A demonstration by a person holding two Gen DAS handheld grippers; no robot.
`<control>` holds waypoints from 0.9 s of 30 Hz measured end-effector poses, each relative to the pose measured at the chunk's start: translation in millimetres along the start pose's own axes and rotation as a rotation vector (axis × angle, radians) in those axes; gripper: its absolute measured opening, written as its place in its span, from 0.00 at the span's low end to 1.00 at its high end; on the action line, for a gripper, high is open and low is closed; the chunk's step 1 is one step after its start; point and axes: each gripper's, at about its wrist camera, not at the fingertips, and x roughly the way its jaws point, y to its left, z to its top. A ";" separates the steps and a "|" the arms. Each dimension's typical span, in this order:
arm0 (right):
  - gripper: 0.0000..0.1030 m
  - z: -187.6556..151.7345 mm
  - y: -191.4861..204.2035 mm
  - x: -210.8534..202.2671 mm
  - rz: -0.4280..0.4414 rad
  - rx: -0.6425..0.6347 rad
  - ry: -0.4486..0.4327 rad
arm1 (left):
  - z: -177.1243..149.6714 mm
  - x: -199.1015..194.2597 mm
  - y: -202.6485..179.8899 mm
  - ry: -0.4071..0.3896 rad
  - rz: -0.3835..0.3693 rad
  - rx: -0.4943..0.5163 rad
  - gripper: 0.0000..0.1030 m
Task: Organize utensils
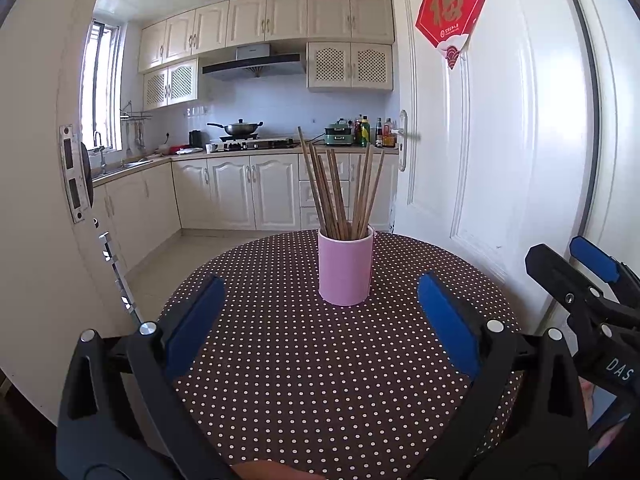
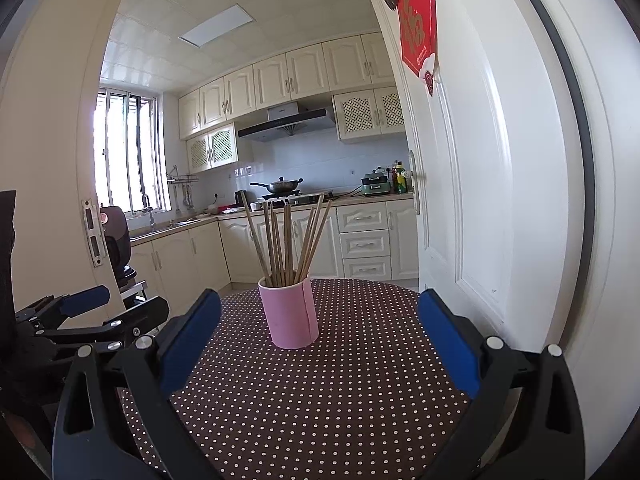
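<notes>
— Where are the chopsticks (image 1: 340,188) found?

— They are seen standing upright in a pink cup (image 1: 346,268), fanned out slightly at their tops. The cup is placed on the round surface (image 1: 320,380), which is covered by a brown cloth with white dots. It is set toward the far half of the surface, close to the white door (image 1: 500,140).

— How is the left gripper (image 1: 320,320) held?

— It is held low over the near part of the surface, with its blue-padded fingers (image 1: 196,324) spread wide. Nothing is gripped between them. The cup is framed in the gap, but no contact with it is made.

— And the right gripper (image 2: 320,340)?

— The same is seen from the right wrist view: the fingers (image 2: 448,340) are spread wide and nothing is held. The cup is seen ahead of them, standing apart from both pads. The right gripper is also caught at the right edge of the left wrist view, just beside the left one.

— What is seen behind the surface?

— A kitchen with cream cabinets (image 1: 248,188), a wok (image 1: 240,128) on the stove, and a red paper decoration (image 1: 452,8) hung on the door.
</notes>
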 end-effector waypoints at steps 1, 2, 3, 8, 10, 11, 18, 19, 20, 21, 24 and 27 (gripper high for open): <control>0.92 -0.2 -0.1 0.5 0.002 0.002 0.003 | 0.0 0.9 0.8 0.004 -0.009 -0.004 0.93; 0.92 -0.3 0.0 1.4 0.001 0.003 0.006 | -0.2 1.4 1.1 0.005 -0.013 -0.007 0.93; 0.92 -0.4 0.1 2.3 0.000 0.003 0.008 | -0.4 2.0 1.2 0.007 -0.010 -0.008 0.93; 0.92 -0.6 0.6 3.7 0.002 0.003 0.010 | -0.3 4.1 2.1 0.011 -0.007 -0.010 0.93; 0.92 -1.2 0.3 3.8 0.001 0.002 0.011 | -0.2 4.9 2.2 0.012 -0.003 -0.010 0.93; 0.92 -1.4 0.0 4.1 0.002 0.002 0.012 | -0.4 4.9 2.2 0.012 -0.001 -0.010 0.93; 0.92 -1.2 1.3 5.0 0.005 0.001 0.018 | -1.0 4.1 0.8 0.011 -0.004 -0.009 0.93; 0.92 -1.1 1.1 5.5 0.005 -0.001 0.019 | -1.1 4.0 0.8 0.011 -0.005 -0.010 0.93; 0.92 -0.5 1.4 6.5 0.006 -0.002 0.019 | -1.2 4.0 0.9 0.011 -0.006 -0.010 0.93; 0.92 -0.5 1.9 6.7 0.008 -0.003 0.020 | -1.1 4.3 0.6 0.011 -0.005 -0.010 0.93; 0.92 -1.9 2.5 7.1 0.009 -0.004 0.023 | -1.3 4.7 0.3 0.016 -0.002 -0.012 0.93; 0.92 -2.3 3.2 7.3 0.014 -0.003 0.027 | -1.4 5.0 1.4 0.019 0.004 -0.019 0.93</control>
